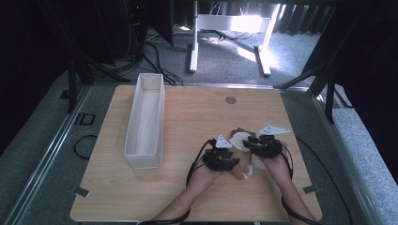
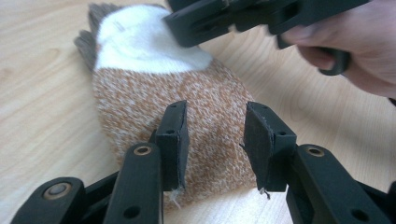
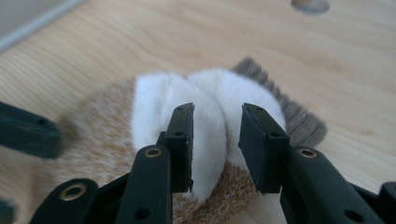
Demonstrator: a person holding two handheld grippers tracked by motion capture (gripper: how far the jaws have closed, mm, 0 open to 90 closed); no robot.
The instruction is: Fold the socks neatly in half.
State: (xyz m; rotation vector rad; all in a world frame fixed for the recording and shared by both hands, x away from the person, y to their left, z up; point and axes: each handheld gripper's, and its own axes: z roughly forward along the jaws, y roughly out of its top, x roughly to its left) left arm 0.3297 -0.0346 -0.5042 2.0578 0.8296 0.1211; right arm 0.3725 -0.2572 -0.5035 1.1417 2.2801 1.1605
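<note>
Nearest the person, the left gripper (image 1: 224, 151) hovers low over the tan end of the socks (image 1: 241, 157), its jaws parted with the knit showing between the pads and no pinch on it — released, from what the left gripper view shows. Just beyond, the right gripper (image 3: 215, 147) sits over the white band, jaws likewise apart with the two white bulges in the gap; the pads do not seem to press, so it too reads as let go. The step in hand looks like pairing or folding the socks, which lie on the table (image 1: 187, 117) right of centre, near the front edge. To do it well, each gripper should probably come straight down and catch both layers at once, well in from the edge, so the soft knit does not slip out one layer at a time; closing slowly would help, since the pile is thick and springy. The socks (image 2: 177, 98) look fuzzy: speckled tan and white at the near end, a plain white band next, then a grey-brown ribbed cuff (image 3: 299, 119) farthest out. They appear stacked or side by side — exactly how I cannot tell. Farther off to the left stands a long white box (image 1: 146, 123), open-topped and well apart from the socks.
</note>
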